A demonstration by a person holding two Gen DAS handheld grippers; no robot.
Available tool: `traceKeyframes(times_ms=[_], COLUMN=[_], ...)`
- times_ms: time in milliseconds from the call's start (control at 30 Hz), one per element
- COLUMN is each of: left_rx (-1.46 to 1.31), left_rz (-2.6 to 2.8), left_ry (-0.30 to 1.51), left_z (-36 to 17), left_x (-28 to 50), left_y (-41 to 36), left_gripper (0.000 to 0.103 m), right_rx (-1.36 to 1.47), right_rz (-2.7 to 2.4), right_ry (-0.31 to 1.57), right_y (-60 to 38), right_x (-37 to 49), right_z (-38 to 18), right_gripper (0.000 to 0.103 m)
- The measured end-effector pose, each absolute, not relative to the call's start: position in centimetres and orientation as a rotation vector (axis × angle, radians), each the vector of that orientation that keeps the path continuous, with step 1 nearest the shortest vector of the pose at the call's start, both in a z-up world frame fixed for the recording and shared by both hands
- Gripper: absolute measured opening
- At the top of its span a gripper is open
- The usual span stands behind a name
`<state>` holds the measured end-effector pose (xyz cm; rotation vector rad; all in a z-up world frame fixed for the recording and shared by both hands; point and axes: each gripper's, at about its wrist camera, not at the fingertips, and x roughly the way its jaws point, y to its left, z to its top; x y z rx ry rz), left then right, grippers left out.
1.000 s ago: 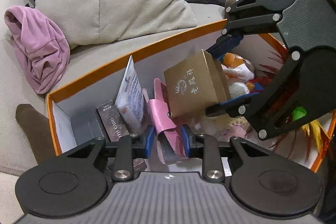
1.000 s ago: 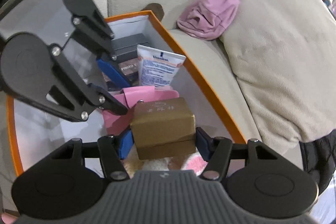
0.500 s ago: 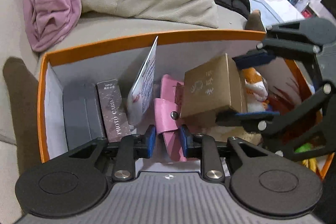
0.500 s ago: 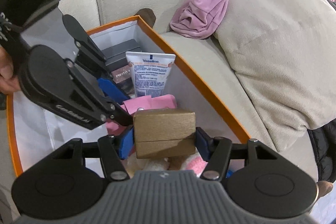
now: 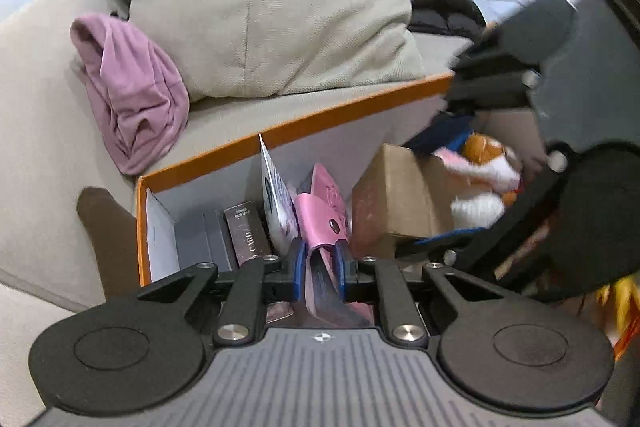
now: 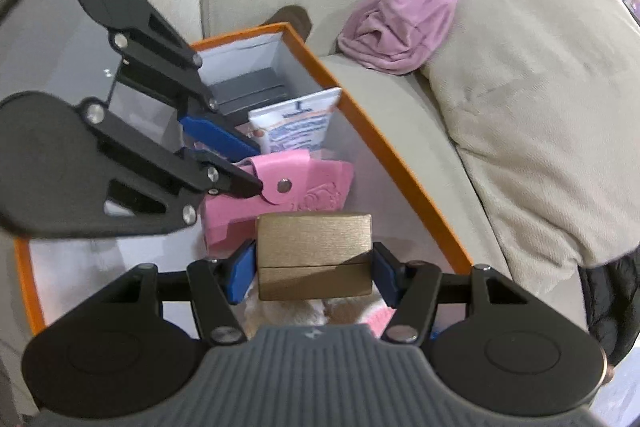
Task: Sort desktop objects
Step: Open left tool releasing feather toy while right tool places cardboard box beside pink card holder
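Two claws work inside one orange-rimmed box (image 6: 384,143) that sits on a beige sofa (image 6: 420,115), and little open room is left between its walls. The right claw (image 6: 314,265) is clamped on a gold box (image 6: 314,239), held level above the near end of the orange-rimmed box, its long axis running left to right between the blue pads. The left claw (image 5: 319,261) is nearly together, its pads pinching a pink pouch (image 5: 320,203) that stands on edge with its snap flap up, long axis pointing away toward the far wall.

Just left of the pouch a white tube (image 5: 274,195) stands upright, then a dark card box (image 5: 246,233) and a grey case (image 5: 200,239) fill the left corner. A plush toy (image 5: 480,171) crowds the right end beside the gold box. Beyond the far rim lie a beige cushion (image 5: 272,7) and a crumpled pink garment (image 5: 132,87), well apart from the claws.
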<state>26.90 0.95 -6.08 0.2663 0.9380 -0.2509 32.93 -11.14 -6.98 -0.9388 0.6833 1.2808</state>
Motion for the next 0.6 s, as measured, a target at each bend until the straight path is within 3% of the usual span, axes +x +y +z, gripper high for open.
traceKeyframes(times_ms=[200, 367, 467, 600], left_rx=[0.327, 0.334, 0.282, 0.245], left_rz=[-0.314, -0.357, -0.387, -0.363], left_ry=[0.897, 0.882, 0.891, 0.916], left_z=[-6.6, -6.8, -6.8, -6.8], left_x=[26.2, 26.1, 26.5, 26.8], left_y=[0.7, 0.3, 0.7, 1.1], left_gripper=[0.016, 0.017, 0.018, 0.019], right_rx=[-1.052, -1.136, -1.156, -1.101], right_rz=[1.315, 1.326, 1.314, 1.267], right_ry=[0.689, 0.579, 0.585, 0.624], right_y=[-9.6, -9.8, -10.6, -11.8], right_x=[34.1, 32.9, 32.6, 33.1], right_z=[-9.2, -10.0, -9.9, -8.8], right_gripper=[0.062, 0.063, 0.073, 0.074])
